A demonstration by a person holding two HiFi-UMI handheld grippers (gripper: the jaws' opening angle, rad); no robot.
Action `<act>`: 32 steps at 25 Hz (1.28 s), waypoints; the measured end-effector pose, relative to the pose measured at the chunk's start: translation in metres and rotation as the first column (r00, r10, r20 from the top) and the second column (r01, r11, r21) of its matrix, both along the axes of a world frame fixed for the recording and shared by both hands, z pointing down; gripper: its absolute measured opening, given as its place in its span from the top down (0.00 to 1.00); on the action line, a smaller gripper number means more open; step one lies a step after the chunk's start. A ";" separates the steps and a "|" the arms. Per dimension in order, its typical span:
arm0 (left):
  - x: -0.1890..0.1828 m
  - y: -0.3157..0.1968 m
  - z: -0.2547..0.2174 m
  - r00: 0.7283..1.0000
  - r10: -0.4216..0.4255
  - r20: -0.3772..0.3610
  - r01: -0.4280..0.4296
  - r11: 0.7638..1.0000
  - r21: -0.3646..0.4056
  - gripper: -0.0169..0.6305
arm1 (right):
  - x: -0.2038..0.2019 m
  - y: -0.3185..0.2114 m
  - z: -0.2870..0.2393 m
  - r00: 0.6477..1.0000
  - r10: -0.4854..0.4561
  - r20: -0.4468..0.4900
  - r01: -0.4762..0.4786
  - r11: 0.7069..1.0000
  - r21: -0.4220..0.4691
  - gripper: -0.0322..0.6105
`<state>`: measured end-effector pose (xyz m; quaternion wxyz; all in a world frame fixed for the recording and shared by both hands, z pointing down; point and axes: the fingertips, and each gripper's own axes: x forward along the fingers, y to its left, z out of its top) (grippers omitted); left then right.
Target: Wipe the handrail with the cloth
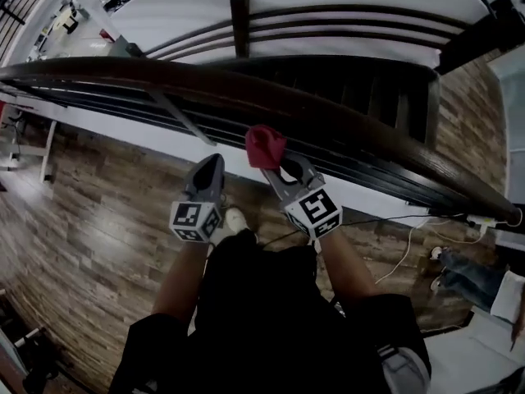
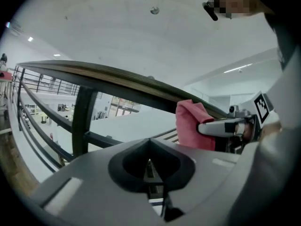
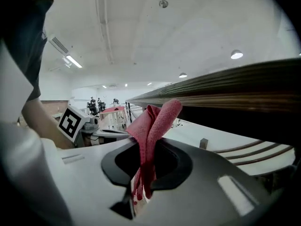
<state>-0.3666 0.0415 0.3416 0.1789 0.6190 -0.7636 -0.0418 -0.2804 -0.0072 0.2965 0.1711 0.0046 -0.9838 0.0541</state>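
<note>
Right gripper [image 1: 283,169] is clamped on the red cloth [image 1: 265,146]. In the right gripper view the jaws pinch the cloth's lower part, and a folded bunch sticks up and out past the tips toward 12 o'clock. In the head view the cloth sits at the gripper's 11 o'clock, and its top lies against the near, lower edge of the dark wood handrail [image 1: 246,89]. It looks to be touching, but the exact contact can't be confirmed. The handrail runs across the head view from 9 o'clock down toward 4 o'clock, with thin dark bars [image 1: 344,150] below it and one post [image 1: 239,23] at 12 o'clock. Left gripper [image 1: 210,167] is at the right gripper's 9 o'clock, just beside it and not touching. Its jaws are together with nothing between them, pointed up at the handrail but short of it. In the left gripper view the cloth shows at 3 o'clock, hanging under the handrail with the right gripper's jaw across it. Both forearms come up from 6 o'clock over dark clothing. Wood-look floor [image 1: 90,236] is underneath, a white shoe [image 1: 236,220] sits between the grippers, and a white cable [image 1: 402,253] lies at 4 o'clock.
</note>
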 end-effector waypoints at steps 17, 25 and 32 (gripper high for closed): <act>0.308 -0.160 -0.048 0.896 0.443 -0.017 -0.438 0.890 0.130 0.97 | 0.310 -0.075 -0.037 0.958 0.286 0.033 -0.288 0.952 0.099 0.89; 0.418 -0.202 -0.050 0.650 0.760 -0.003 -0.753 0.645 0.129 0.97 | 0.408 -0.105 -0.040 0.773 0.631 0.067 -0.634 0.767 0.096 0.89; 0.495 -0.193 -0.052 0.329 0.944 -0.002 -0.939 0.328 0.107 0.97 | 0.468 -0.094 -0.032 0.469 0.877 0.108 -0.883 0.466 0.054 0.89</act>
